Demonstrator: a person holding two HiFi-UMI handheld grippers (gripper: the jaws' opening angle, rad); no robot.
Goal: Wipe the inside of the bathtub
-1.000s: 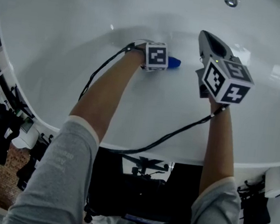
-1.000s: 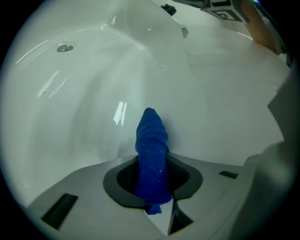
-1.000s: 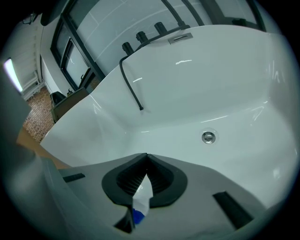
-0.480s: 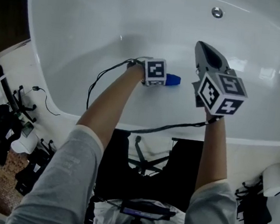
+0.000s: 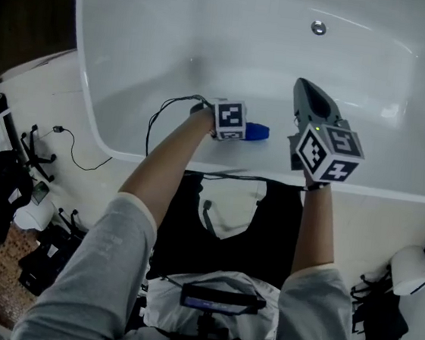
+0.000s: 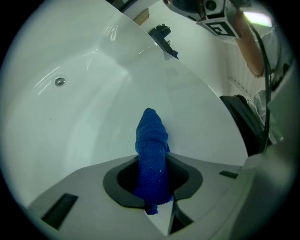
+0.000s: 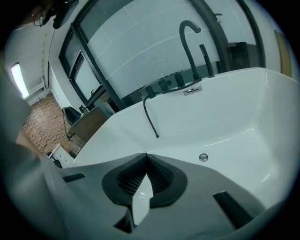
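While your left gripper clamps a blue cloth inside the tub near frame centre, your right gripper hangs just right of it. Its jaws are together, empty.

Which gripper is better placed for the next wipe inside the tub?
Left. The left gripper is shut on the blue cloth, low inside the bathtub; the right gripper is shut and empty.
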